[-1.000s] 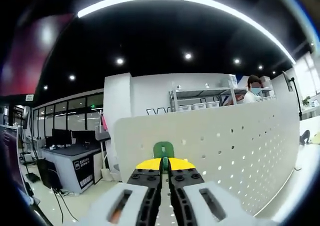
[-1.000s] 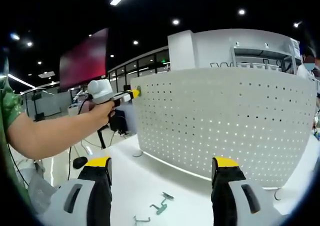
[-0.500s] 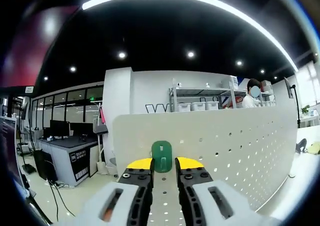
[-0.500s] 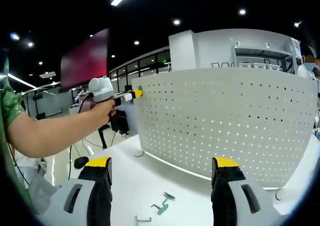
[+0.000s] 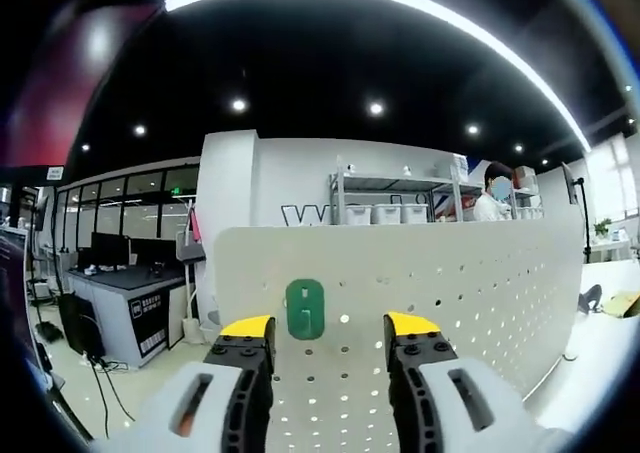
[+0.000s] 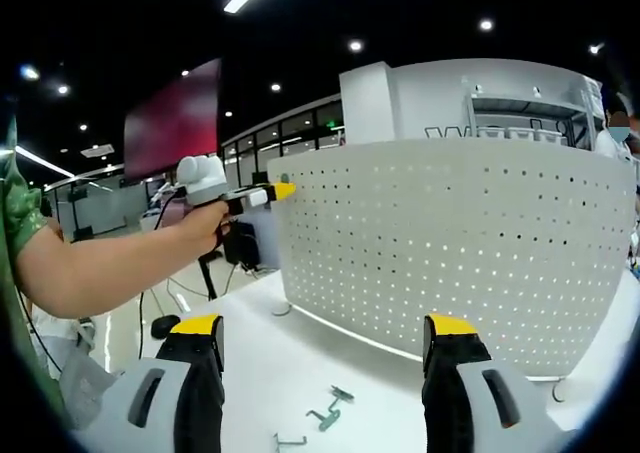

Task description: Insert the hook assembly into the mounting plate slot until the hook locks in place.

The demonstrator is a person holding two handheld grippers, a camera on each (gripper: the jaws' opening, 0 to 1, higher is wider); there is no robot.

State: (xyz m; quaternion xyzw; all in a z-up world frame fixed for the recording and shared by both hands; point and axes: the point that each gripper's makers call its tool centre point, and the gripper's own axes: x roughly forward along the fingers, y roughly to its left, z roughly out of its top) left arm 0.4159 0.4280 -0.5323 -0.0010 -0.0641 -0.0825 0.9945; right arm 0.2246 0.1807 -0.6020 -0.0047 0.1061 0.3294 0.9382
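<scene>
A green hook assembly [image 5: 305,309] sits flat against the white perforated mounting plate [image 5: 460,293], near its top left corner. My left gripper [image 5: 330,325] stands open just in front of it, with one yellow-tipped jaw on each side and neither touching it. In the right gripper view a person's hand holds the left gripper [image 6: 268,191] at the upper left edge of the mounting plate [image 6: 450,243]. My right gripper [image 6: 326,325] is open and holds nothing, low over the white table [image 6: 250,373].
Two loose green hooks [image 6: 327,409] [image 6: 288,440] lie on the table between my right jaws. The person's bare forearm [image 6: 110,268] reaches in from the left. Behind the plate are a white wall, shelving [image 5: 390,198] and a person [image 5: 492,198]. An office desk [image 5: 120,293] stands far left.
My left gripper went from shut on the green hook to wide open. The hook stays on the plate by itself. The right gripper has hardly moved.
</scene>
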